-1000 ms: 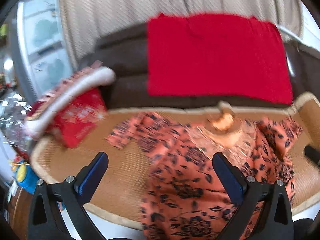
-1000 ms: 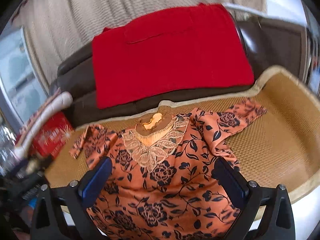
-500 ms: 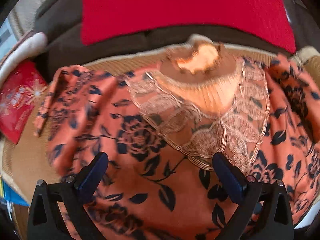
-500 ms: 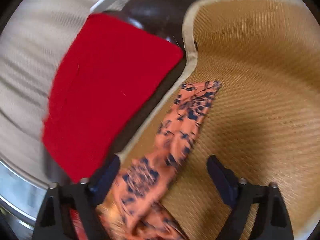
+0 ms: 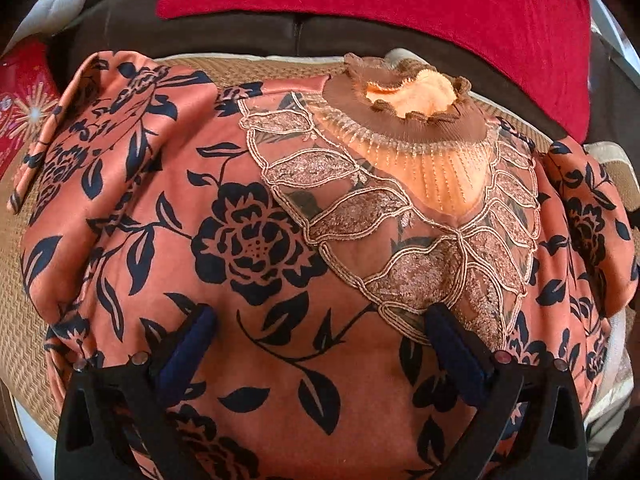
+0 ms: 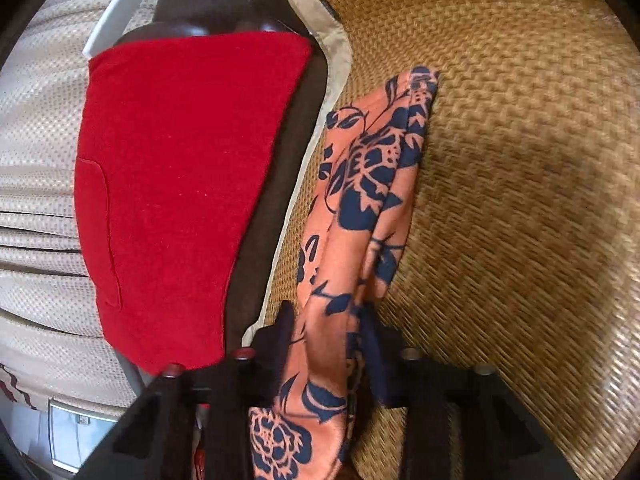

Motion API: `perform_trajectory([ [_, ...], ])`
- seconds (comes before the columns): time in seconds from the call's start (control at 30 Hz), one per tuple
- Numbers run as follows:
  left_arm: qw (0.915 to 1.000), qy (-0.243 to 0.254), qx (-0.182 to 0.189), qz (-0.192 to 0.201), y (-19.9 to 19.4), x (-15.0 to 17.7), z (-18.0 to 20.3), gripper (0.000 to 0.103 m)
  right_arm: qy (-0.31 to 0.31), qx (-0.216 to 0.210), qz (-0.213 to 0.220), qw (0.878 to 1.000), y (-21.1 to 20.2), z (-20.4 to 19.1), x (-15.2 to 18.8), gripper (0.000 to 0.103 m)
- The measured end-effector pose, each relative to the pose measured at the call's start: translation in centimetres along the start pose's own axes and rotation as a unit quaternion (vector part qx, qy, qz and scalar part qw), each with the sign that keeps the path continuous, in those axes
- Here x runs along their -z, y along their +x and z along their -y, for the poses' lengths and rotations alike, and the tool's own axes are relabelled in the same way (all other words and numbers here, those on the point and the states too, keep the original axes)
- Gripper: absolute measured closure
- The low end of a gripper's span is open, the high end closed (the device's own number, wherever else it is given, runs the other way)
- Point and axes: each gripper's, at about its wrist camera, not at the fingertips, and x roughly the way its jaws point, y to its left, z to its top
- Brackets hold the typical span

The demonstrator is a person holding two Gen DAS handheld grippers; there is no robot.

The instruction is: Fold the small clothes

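While spread flat and filling most of the left wrist view: one orange floral blouse (image 5: 256, 240), lying on a woven mat (image 5: 24, 344) in front of a dark sofa back (image 5: 224, 36).
Hidden or cut off: lower hem of the blouse out of frame behind the left gripper (image 5: 316, 344); right sleeve end lost at the frame edge in the left view; lower part of the right view blurred.
Left side of room: red patterned package (image 5: 20, 120) at the far left edge, mostly cropped; pale rounded object (image 5: 52, 8) above it, kind not clear.
Left jaws: spread wide, hovering low over the blouse chest below the lace collar (image 5: 400, 216), gripping nothing.
Middle: one red cloth (image 5: 400, 4) draped over the sofa back, top edge out of frame.
Right jaws: pressed together on the sleeve (image 6: 372, 184), right gripper (image 6: 328, 328) pinching fabric that runs forward across the mat.
Counts: one blouse, one red cloth, one mat, two grippers.
Surface: tan woven mat with pale binding (image 6: 316, 12) along its edge.
Room: beige textured curtain (image 6: 36, 160) behind the sofa; white rail (image 6: 120, 4) beside it.
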Motion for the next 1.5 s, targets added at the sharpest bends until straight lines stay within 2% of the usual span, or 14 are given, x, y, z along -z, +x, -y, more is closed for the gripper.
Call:
perform_trajectory([
  [0.03,1.0,0.003,-0.002,-0.008,0.8,-0.8,-0.5,0.0,-0.008,0.003,0.007,1.0,0.3,-0.8,0.2,0.093],
  [0.17,0.9987,-0.018,-0.017,0.044,-0.9,-2.0,-2.3,0.0,-0.091,0.015,0.043,0.995,-0.4,-5.7,1.9,0.094],
  [0.37,0.9883,-0.074,-0.043,0.126,-5.3,-2.5,-5.8,0.0,-0.223,-0.053,0.029,0.973,-1.1,-15.6,9.4,0.094],
  [0.53,0.9755,-0.111,-0.099,0.162,-7.1,-2.3,-9.9,0.0,-0.331,-0.087,-0.066,0.937,2.1,-21.9,20.0,0.094],
  [0.67,0.9669,-0.143,-0.119,0.175,-8.6,-1.9,-12.7,0.0,-0.345,-0.078,-0.168,0.92,7.2,-23.0,27.2,0.09],
  [0.8,0.967,-0.156,-0.109,0.17,-8.3,-1.8,-13.5,0.0,-0.285,-0.028,-0.285,0.915,12.5,-20.0,31.3,0.081],
  [0.87,0.9679,-0.154,-0.102,0.17,-8.5,-1.8,-13.4,0.0,-0.262,-0.009,-0.325,0.909,12.0,-18.8,33.5,0.076],
  [0.97,0.9688,-0.149,-0.085,0.179,-8.7,-1.9,-13.1,0.0,-0.281,-0.037,-0.328,0.901,9.5,-19.7,34.0,0.067],
  [1.03,0.9701,-0.144,-0.062,0.185,-8.9,-1.8,-12.5,0.0,-0.268,-0.068,-0.324,0.905,7.2,-19.1,33.3,0.004],
  [1.07,0.9707,-0.139,-0.052,0.189,-9.1,-1.7,-11.8,0.0,-0.255,-0.083,-0.308,0.913,6.1,-19.1,32.7,0.0],
  [1.2,0.9768,-0.102,-0.021,0.187,-8.5,-2.0,-9.3,0.0,-0.213,-0.106,-0.238,0.942,4.2,-18.2,29.0,0.001],
  [1.33,0.9791,-0.074,0.018,0.189,-7.9,-2.3,-6.2,0.0,-0.149,-0.077,-0.216,0.962,4.6,-14.3,24.7,0.032],
  [1.4,0.9815,-0.051,0.03,0.182,-7.1,-2.6,-4.0,0.0,-0.112,-0.068,-0.207,0.97,5.3,-13.1,23.6,0.041],
  [1.5,0.9862,-0.019,0.037,0.16,-5.7,-3.1,-0.9,0.0,-0.114,-0.041,-0.173,0.977,6.1,-12.7,23.2,0.043],
])
